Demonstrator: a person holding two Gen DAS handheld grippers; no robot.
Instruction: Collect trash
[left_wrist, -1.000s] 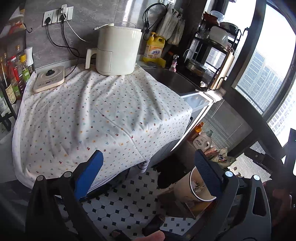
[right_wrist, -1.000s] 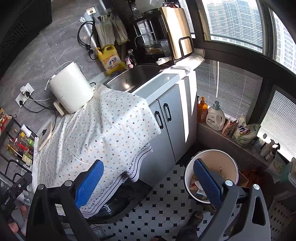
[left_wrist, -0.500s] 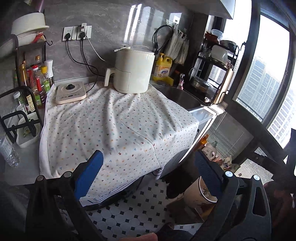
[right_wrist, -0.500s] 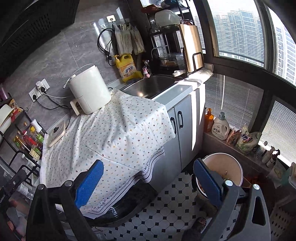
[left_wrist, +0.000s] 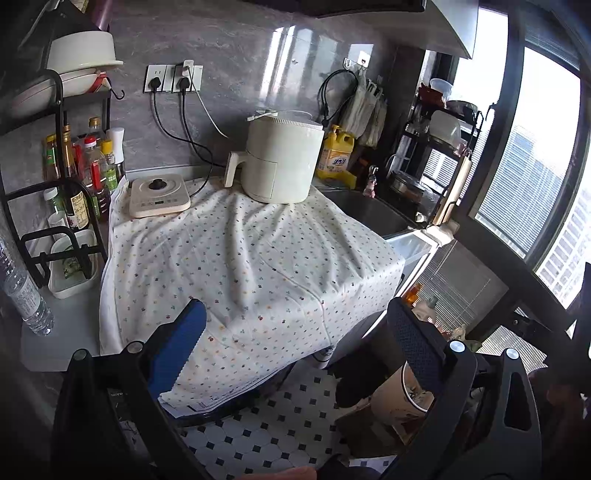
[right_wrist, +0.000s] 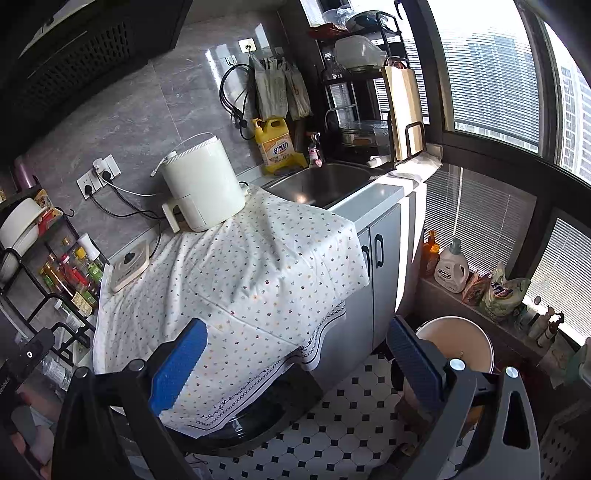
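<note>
While both claws gape, round bin (right_wrist: 456, 345), wrinkled dotted cloth (left_wrist: 243, 258)

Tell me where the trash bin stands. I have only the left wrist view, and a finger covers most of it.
Observer: The bin stands on the tiled floor beside the grey cabinet, with no lid on it.
Operator: Check the right gripper.
Observer: The right gripper is open and holds nothing.
Operator: Report what is behind the bin.
Observer: A white detergent bottle stands on the ledge under the window.
</note>
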